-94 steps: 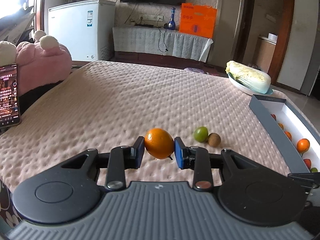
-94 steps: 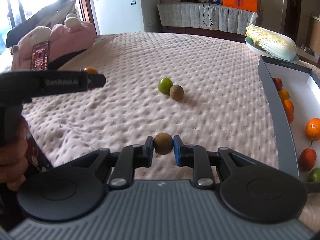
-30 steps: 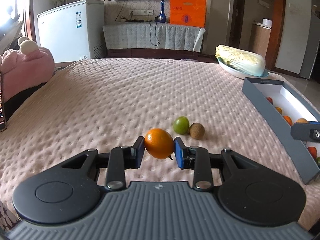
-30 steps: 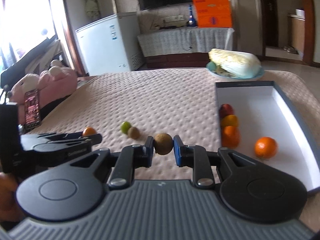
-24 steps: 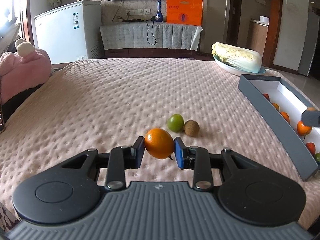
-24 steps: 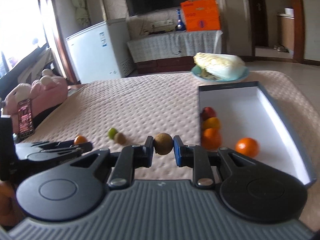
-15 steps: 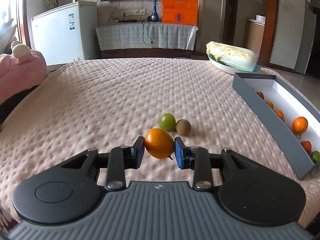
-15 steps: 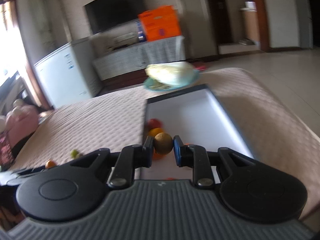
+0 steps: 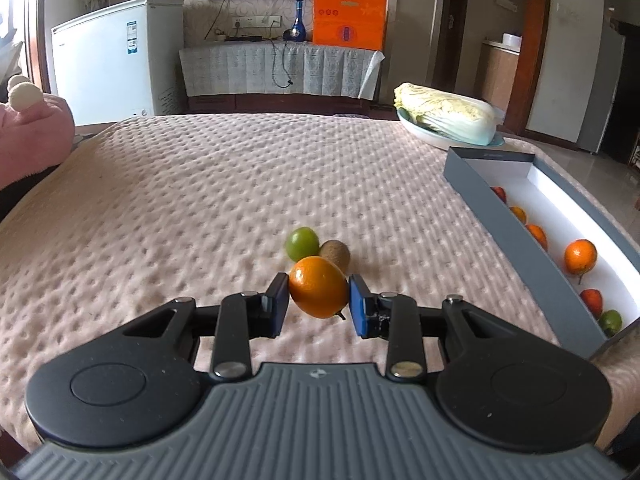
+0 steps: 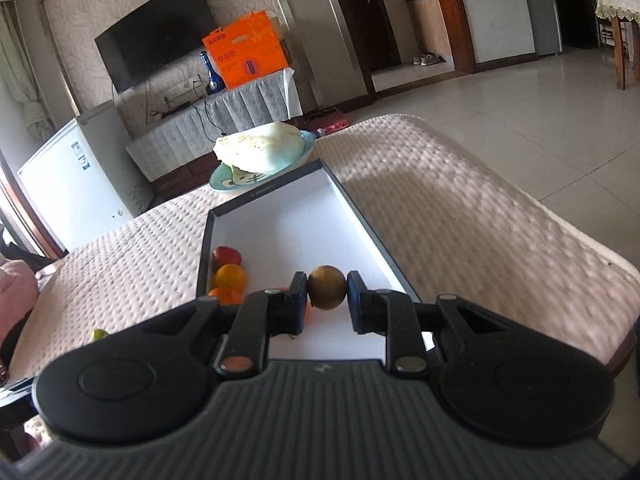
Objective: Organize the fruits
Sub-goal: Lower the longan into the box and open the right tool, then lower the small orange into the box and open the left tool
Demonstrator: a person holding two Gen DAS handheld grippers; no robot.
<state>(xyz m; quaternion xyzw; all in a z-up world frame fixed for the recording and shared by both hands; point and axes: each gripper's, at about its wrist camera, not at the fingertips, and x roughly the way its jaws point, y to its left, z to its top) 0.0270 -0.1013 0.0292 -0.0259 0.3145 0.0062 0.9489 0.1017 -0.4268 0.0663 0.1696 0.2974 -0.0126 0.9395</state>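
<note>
Above box interior: your right gripper clamped on brown fruit. Over bed, your left gripper clamped on orange.

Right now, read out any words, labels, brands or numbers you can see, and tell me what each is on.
No text here can be read with certainty.
White chest freezer: blue label stickers, too small to read.
Orange cardboard box: printed marks, blurred.
Grey-walled fruit tray: small rim lettering, illegible.
Left claw and right claw: only tiny logos on the housings, no words.
</note>
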